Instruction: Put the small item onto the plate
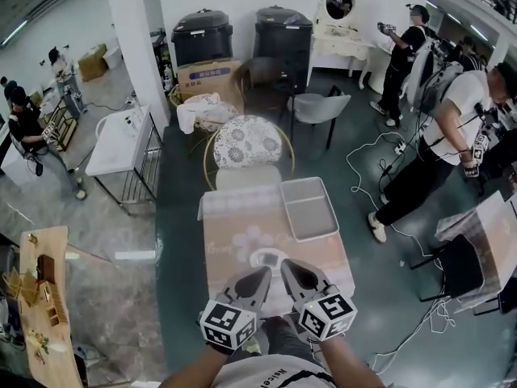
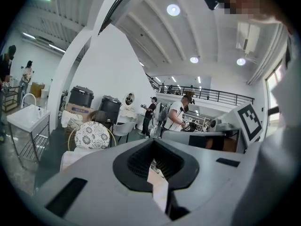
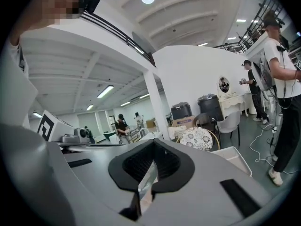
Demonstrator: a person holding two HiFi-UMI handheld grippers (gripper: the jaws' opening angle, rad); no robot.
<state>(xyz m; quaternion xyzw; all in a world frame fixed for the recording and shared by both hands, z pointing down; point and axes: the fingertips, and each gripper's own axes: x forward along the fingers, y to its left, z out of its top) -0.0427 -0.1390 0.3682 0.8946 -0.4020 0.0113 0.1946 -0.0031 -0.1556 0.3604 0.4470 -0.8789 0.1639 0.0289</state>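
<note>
A white plate (image 1: pixel 262 256) lies on the pink-clothed table (image 1: pixel 230 237), near its front edge. My left gripper (image 1: pixel 265 272) and right gripper (image 1: pixel 286 266) are held side by side just in front of the plate, tips pointing at it. Both are shut, with nothing between the jaws in either gripper view: left gripper (image 2: pixel 155 171), right gripper (image 3: pixel 146 173). Both gripper views look level across the room, not down at the table. I cannot make out the small item in any view; the grippers hide part of the plate.
A grey tray (image 1: pixel 309 208) sits on the table's back right and also shows as the tray (image 3: pixel 235 157). A chair with a floral cushion (image 1: pixel 246 142) stands behind the table. People stand to the right and at the far left.
</note>
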